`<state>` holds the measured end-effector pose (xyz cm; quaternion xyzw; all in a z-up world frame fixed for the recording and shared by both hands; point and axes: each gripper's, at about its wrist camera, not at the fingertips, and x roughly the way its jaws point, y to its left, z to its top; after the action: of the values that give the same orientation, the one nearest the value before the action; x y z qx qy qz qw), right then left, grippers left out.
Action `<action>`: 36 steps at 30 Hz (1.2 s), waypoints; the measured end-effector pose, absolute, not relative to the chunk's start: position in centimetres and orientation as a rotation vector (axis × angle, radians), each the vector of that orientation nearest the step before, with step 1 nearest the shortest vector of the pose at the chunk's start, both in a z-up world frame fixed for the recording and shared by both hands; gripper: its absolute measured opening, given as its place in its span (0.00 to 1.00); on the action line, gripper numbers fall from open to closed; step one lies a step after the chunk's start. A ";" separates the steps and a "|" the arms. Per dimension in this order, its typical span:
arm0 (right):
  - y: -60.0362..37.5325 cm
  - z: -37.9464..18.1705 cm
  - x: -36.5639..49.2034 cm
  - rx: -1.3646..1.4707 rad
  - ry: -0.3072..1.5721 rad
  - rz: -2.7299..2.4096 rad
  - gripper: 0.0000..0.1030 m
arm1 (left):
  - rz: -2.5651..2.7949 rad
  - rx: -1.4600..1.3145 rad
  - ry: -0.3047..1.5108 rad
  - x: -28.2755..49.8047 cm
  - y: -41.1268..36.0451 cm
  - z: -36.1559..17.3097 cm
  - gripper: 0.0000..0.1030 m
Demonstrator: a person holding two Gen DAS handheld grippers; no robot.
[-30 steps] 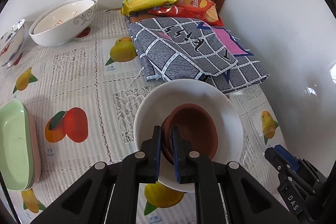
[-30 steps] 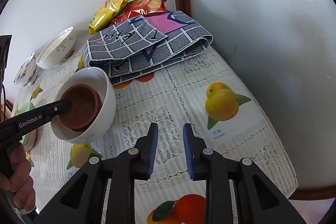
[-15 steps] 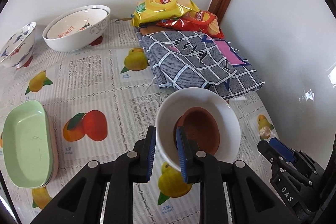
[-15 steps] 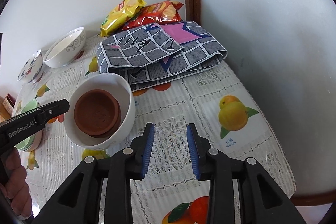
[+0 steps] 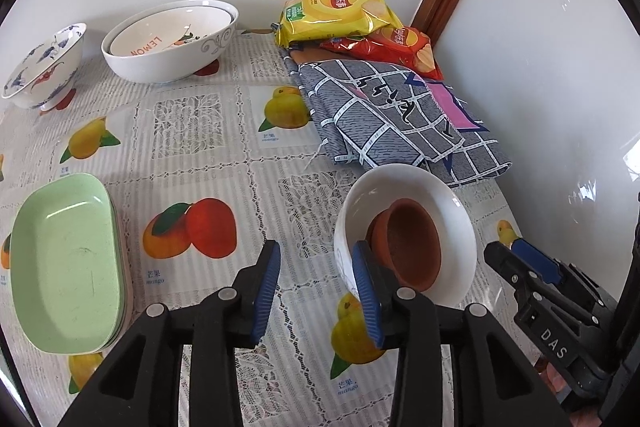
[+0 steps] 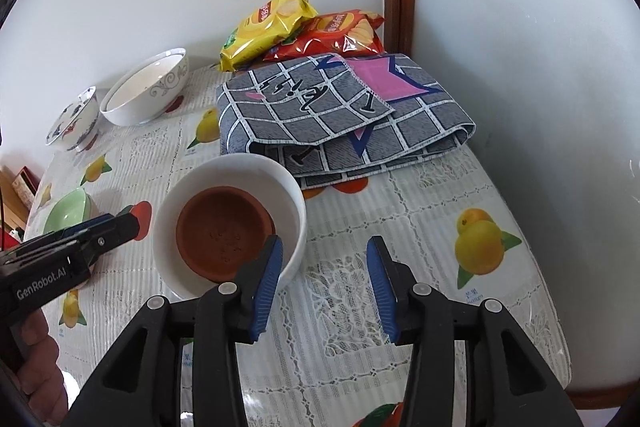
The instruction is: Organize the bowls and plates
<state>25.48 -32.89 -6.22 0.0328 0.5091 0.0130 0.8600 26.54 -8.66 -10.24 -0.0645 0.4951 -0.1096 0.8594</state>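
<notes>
A white bowl [image 5: 448,211] stands on the table with a brown clay bowl [image 5: 412,243] inside it; both also show in the right wrist view, the white bowl [image 6: 236,175] and the brown one [image 6: 224,231]. My left gripper [image 5: 316,291] is open and empty, just left of the white bowl. My right gripper [image 6: 324,287] is open and empty, with its left finger beside the bowl's right rim. Stacked green dishes [image 5: 64,263] lie at the left. Nested large white bowls [image 5: 168,43] and a blue-patterned bowl [image 5: 44,67] stand at the back.
A folded grey checked cloth [image 5: 392,115] lies behind the white bowl, with yellow [image 5: 336,15] and red [image 5: 392,47] chip bags in the corner. Walls close the back and right. The table edge [image 6: 552,327] runs at the right.
My left gripper let go of the brown bowl inside the white one, opened and drew back to the left. My right gripper opened wider and came closer to the white bowl.
</notes>
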 end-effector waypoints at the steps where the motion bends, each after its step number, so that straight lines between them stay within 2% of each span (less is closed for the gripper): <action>1: -32.9 -6.3 25.7 0.075 1.069 0.027 0.42 | -0.230 -0.137 1.041 26.6 -8.6 -10.3 0.35; 36: -32.5 -11.4 29.7 0.070 1.202 0.015 0.42 | -0.236 -0.079 1.137 29.8 -11.5 -14.2 0.36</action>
<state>29.70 -32.46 -11.38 0.0329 0.5654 0.0069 0.8242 29.83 -11.51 -14.19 -0.0375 0.5371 -0.1112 0.8353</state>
